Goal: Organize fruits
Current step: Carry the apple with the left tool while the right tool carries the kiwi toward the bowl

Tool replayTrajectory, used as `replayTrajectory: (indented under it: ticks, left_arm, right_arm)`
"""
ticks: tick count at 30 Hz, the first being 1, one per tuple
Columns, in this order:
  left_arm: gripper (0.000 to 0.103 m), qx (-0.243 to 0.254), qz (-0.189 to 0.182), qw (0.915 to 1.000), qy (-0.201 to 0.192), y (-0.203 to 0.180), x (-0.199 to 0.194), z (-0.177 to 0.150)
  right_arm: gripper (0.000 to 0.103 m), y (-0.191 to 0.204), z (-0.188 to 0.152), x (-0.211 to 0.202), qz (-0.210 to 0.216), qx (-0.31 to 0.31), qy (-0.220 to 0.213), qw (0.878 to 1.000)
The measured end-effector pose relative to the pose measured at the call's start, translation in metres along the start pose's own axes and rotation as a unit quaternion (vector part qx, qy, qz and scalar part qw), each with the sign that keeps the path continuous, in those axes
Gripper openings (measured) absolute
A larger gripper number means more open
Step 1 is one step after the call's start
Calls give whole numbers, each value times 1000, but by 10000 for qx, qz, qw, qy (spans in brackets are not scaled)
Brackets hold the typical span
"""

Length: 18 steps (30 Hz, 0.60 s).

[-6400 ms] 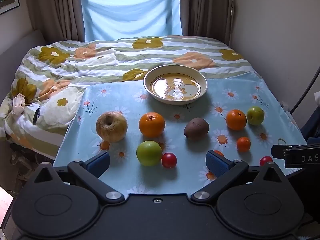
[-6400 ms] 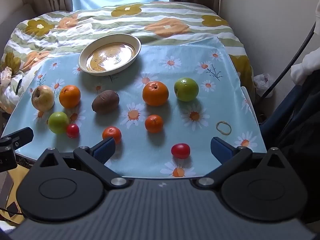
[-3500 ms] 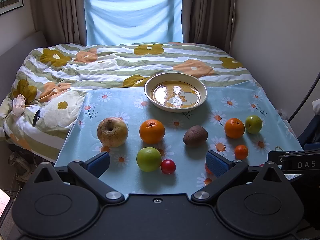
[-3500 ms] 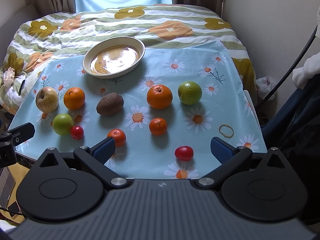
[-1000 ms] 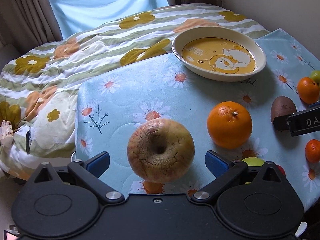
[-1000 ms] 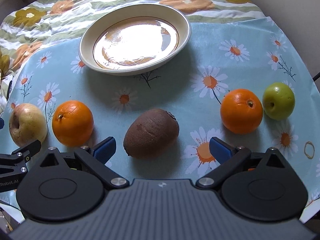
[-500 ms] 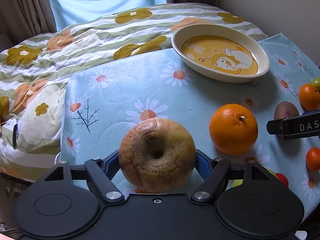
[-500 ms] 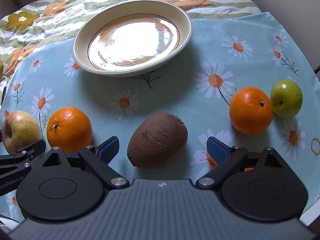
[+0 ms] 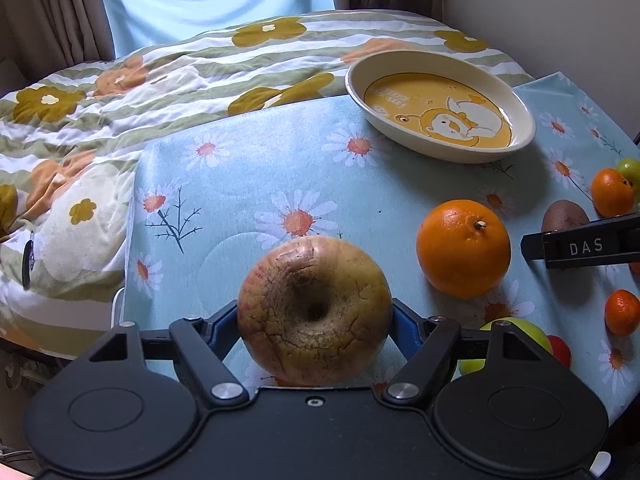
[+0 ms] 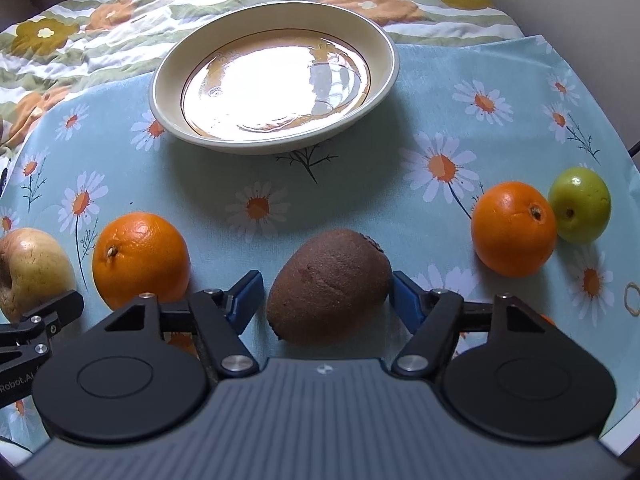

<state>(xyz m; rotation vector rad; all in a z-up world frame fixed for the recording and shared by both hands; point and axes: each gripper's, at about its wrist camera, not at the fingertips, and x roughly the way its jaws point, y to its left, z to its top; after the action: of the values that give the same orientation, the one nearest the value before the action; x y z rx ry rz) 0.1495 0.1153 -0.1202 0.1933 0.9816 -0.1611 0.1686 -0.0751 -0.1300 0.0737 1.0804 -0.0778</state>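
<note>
Soft daylight from the far end of the room, filtered through a pale blue curtain (image 9: 212, 0). Pretty even overall, nothing harsh. Big blown-out glare on the plate (image 10: 276, 80) in the right wrist view, wiping out its print; same plate glare-free from the left wrist. Mild shadows falling toward the camera under the kiwi (image 10: 330, 286) and the orange (image 9: 464, 248). Heavy fisheye bend at the edges, dark vignette in all 4 corners. Sharp in the middle, a bit mushy toward the rim.
</note>
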Motion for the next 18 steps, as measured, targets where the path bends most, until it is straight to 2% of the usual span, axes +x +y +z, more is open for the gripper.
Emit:
replayTrajectory:
  ticks: [1, 7, 18]
  left_arm:
    - [79, -29, 1, 10000, -5, 0, -1, -1]
    - [79, -223, 22, 9997, -12, -1, -6, -8]
    - [79, -762, 377, 9962, -175, -18, -45, -21]
  right_arm:
    - [75, 0, 0, 0, -22, -7, -25, 10000]
    - [72, -3, -2, -3, 47, 15, -141, 9999]
    - [70, -14, -3, -23, 440, -389, -349, 9977]
